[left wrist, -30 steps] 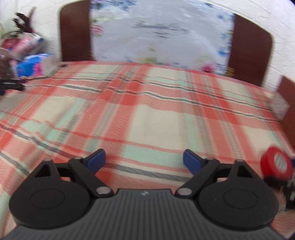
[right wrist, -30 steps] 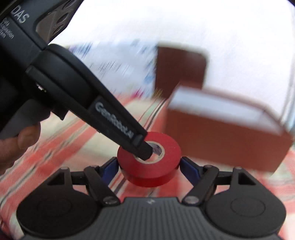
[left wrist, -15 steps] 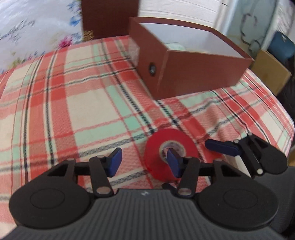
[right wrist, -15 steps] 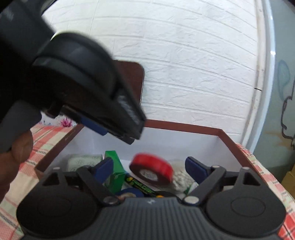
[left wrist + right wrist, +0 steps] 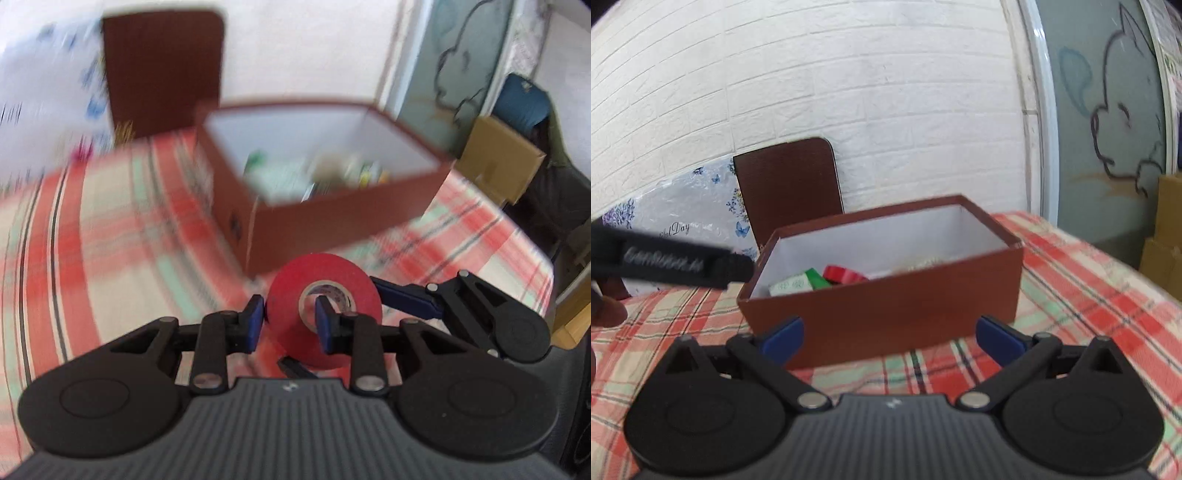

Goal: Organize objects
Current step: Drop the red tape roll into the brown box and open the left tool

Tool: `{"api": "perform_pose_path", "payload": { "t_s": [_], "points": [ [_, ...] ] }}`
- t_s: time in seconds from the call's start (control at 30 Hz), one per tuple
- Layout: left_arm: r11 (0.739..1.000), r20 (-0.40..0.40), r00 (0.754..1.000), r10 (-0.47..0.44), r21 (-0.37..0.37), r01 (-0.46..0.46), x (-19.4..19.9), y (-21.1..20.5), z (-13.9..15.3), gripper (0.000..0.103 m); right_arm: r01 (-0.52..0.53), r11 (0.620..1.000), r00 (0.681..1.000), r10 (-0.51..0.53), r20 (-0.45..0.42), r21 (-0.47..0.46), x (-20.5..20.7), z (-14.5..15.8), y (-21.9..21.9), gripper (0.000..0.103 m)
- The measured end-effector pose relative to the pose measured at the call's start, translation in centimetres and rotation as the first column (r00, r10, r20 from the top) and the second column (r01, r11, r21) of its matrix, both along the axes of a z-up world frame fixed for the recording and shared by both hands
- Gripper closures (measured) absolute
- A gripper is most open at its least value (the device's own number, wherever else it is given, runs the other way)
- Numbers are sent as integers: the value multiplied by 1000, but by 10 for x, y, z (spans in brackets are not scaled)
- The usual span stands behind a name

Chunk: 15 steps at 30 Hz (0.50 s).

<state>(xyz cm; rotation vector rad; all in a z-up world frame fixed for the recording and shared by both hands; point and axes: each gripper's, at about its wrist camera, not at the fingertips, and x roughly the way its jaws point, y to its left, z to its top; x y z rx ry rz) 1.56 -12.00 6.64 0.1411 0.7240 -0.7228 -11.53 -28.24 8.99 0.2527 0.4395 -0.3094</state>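
Observation:
In the left wrist view my left gripper [image 5: 289,323] is shut on a red tape roll [image 5: 291,295]. One blue pad sits in the roll's hole and the other presses on its outer face. A blue finger [image 5: 402,300] of my right gripper lies just right of the roll. Beyond stands the open brown box [image 5: 332,225], blurred. In the right wrist view my right gripper [image 5: 890,338] is open and holds nothing, low in front of the brown box [image 5: 886,306]. Inside that box lie a red tape roll [image 5: 846,274], a green pack [image 5: 817,277] and other small items.
A plaid cloth [image 5: 1089,295] covers the table, whose edge falls off at the right. A brown chair back [image 5: 786,184] stands behind the box against a white brick wall. Cardboard cartons [image 5: 498,162] sit on the floor at the right. A hand [image 5: 605,310] shows at the left.
My left gripper has shut on the tape roll's wall and drawn nearer the box. My right gripper has pulled back from above the box to its near side; a red roll now rests inside.

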Motion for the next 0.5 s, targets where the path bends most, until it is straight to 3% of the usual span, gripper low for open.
{"api": "perform_pose_path", "payload": {
  "t_s": [0.17, 0.33, 0.4, 0.5],
  "points": [
    [999, 100, 995, -23, -43, 28, 38, -56, 37, 71, -12, 994, 997, 20, -80, 107, -23, -3, 4, 0],
    [999, 162, 986, 50, -21, -47, 82, -111, 29, 64, -13, 992, 985, 34, -170, 123, -41, 1, 20, 0],
    [990, 157, 979, 131, 27, -136, 87, -117, 25, 65, -19, 991, 985, 41, -170, 131, -50, 6, 26, 0],
    [988, 129, 980, 153, -13, -153, 77, -103, 29, 60, -15, 994, 985, 34, -167, 112, -60, 14, 33, 0]
  ]
}}
